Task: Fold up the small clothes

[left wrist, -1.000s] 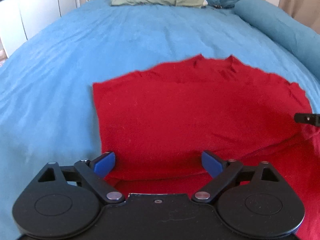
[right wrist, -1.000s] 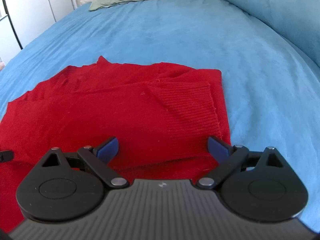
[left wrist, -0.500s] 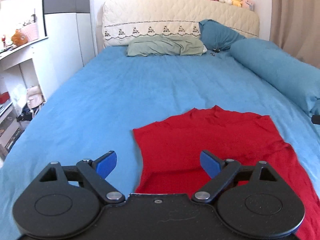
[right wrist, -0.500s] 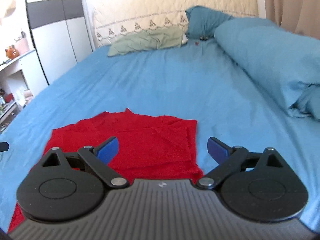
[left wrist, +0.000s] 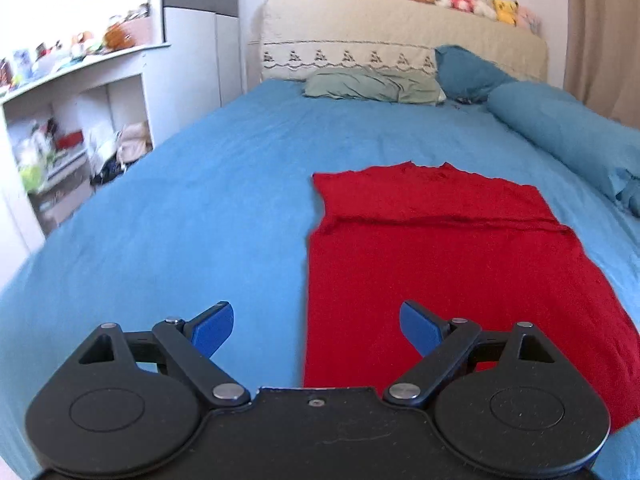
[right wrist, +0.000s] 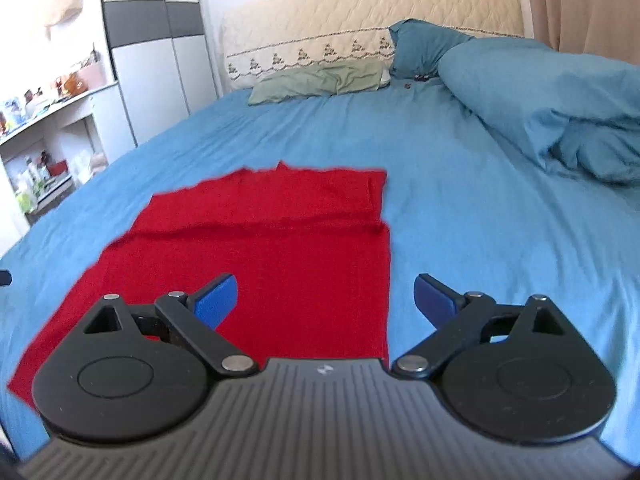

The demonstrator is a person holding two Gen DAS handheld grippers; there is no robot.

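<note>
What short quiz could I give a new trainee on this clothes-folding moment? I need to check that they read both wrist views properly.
1. True or false: the left gripper is shut on the red garment.
2. Multiple choice: in the right wrist view, the right gripper stands over the garment's (A) right edge, (B) far end, (C) left corner.
3. Fill in: a crosswise fold line runs across the garment, which lies flat on the blue ____.

Key
1. False: both grippers are open and hold nothing.
2. A.
3. Bedsheet.
</note>
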